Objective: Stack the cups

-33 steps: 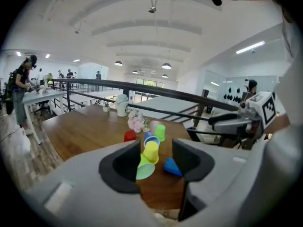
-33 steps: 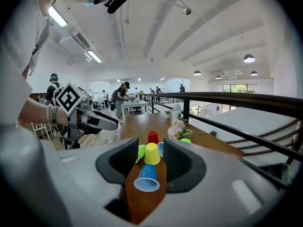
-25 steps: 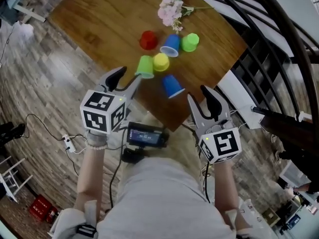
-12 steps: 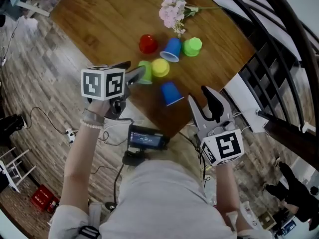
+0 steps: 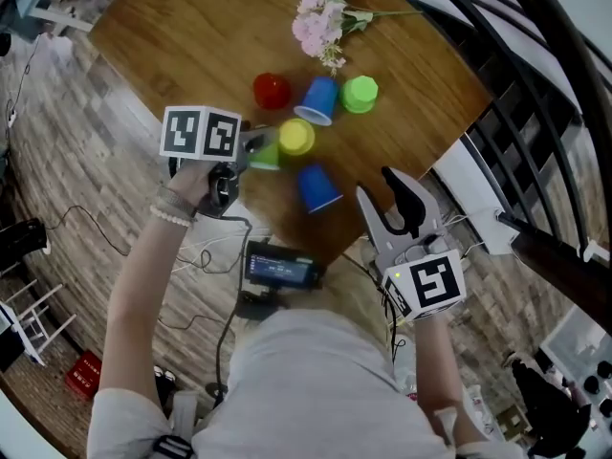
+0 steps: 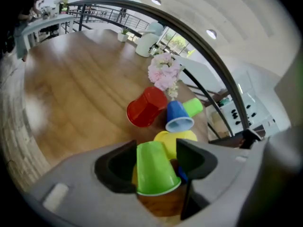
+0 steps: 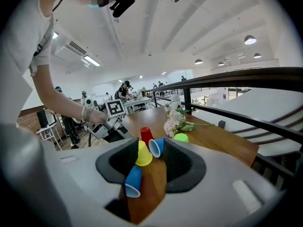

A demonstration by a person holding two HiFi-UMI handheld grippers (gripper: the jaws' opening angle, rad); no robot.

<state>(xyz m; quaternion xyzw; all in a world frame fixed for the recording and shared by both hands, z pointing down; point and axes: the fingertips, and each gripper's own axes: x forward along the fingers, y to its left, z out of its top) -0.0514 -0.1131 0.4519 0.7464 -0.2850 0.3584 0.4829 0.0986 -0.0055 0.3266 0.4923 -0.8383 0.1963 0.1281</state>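
Left arm reaches out over the brown wooden table (image 5: 191,36), left gripper (image 5: 253,147) tipped steeply down. Its jaws have just been opening and stand spread around the lime-green plastic cup (image 6: 154,169). The head view shows only a sliver of that cup, while the left gripper view shows its smooth tapered wall. Right gripper (image 5: 377,187) hovers off the table's near edge, jaws apart and empty.

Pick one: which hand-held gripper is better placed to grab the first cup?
Left. The left hand-held gripper has its jaws, which have just been opening, astride the nearest green cup without clamping it. The right hand-held gripper hangs back by the table edge, open, gripping nothing.
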